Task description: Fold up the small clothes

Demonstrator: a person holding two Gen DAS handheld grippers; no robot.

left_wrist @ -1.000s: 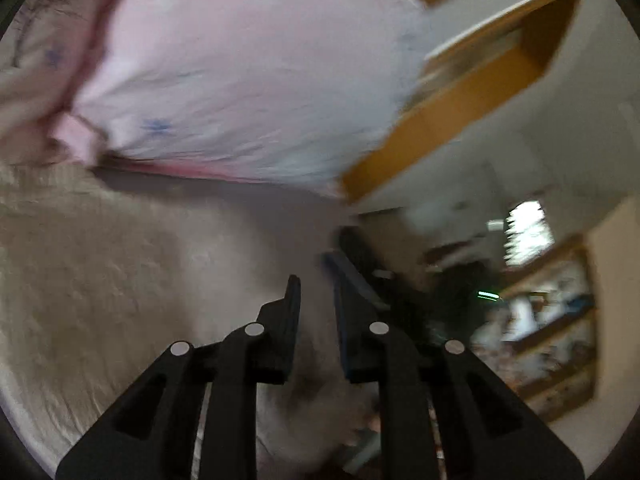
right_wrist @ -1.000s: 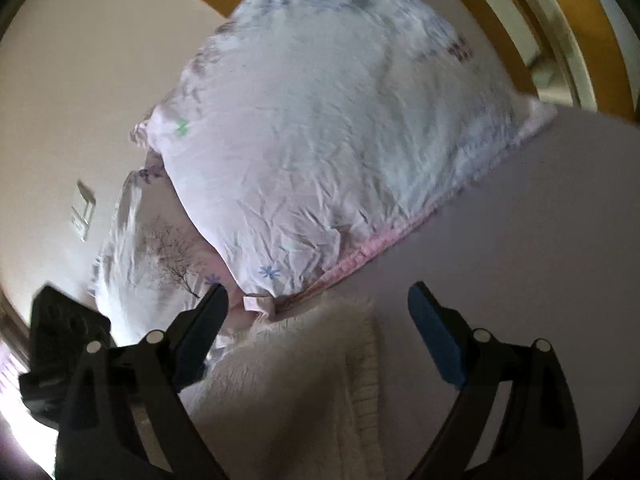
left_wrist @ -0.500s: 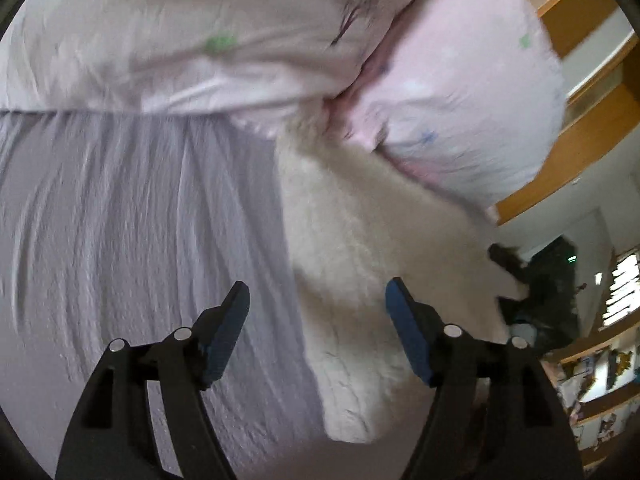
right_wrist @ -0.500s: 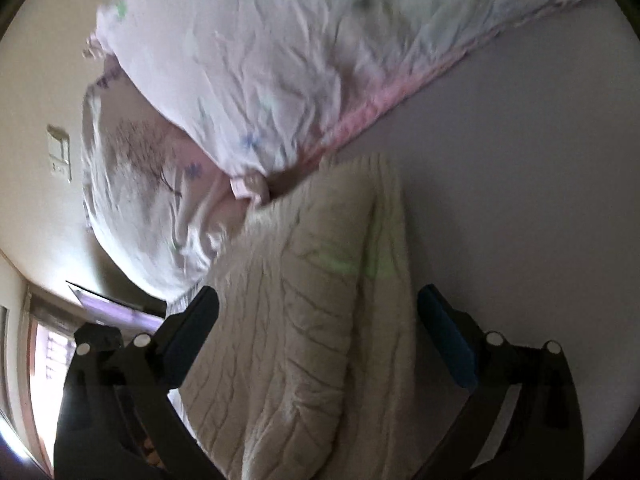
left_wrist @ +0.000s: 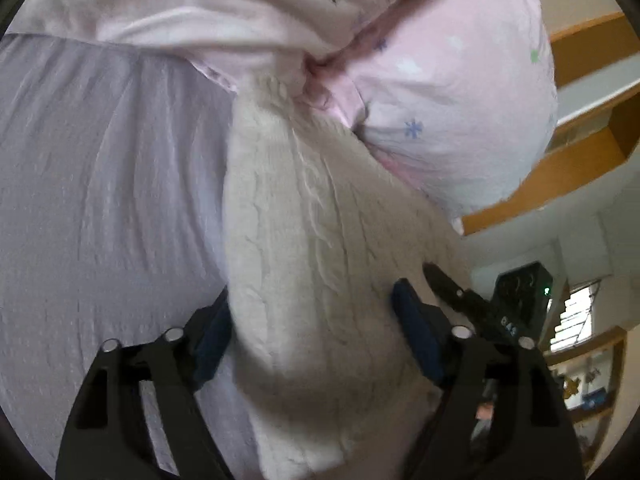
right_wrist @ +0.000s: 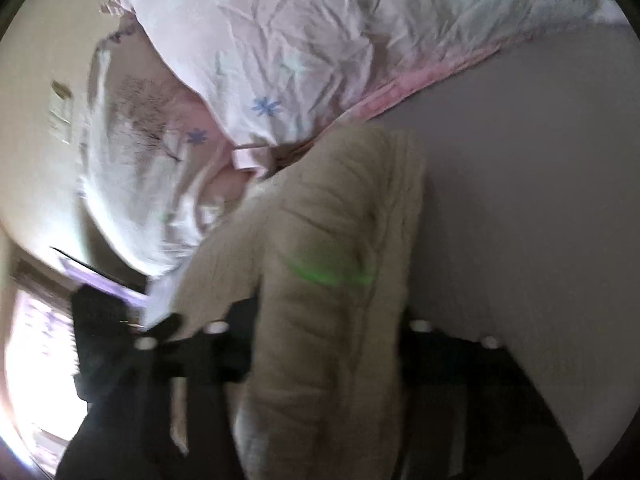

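A cream cable-knit sweater (left_wrist: 304, 248) lies on the lilac bed sheet (left_wrist: 100, 184), its far end tucked against the pink pillows. My left gripper (left_wrist: 312, 320) is open, and the sweater's near end lies between its fingers. In the right wrist view the same sweater (right_wrist: 332, 264) fills the gap of my right gripper (right_wrist: 324, 344). That gripper's fingers stand wide apart on either side of the knit, open. The right view is blurred. The right gripper (left_wrist: 500, 312) also shows at the sweater's right edge in the left wrist view.
Two pink flowered pillows (left_wrist: 452, 92) lie at the head of the bed, also in the right wrist view (right_wrist: 304, 48). A wooden headboard (left_wrist: 580, 160) is behind them. Shelves and a window (left_wrist: 576, 316) are at the right. A wall (right_wrist: 44, 80) is at the left.
The left gripper opened from nearly shut and swung over the sweater. Both grippers moved forward, so the sweater now lies between their fingers.
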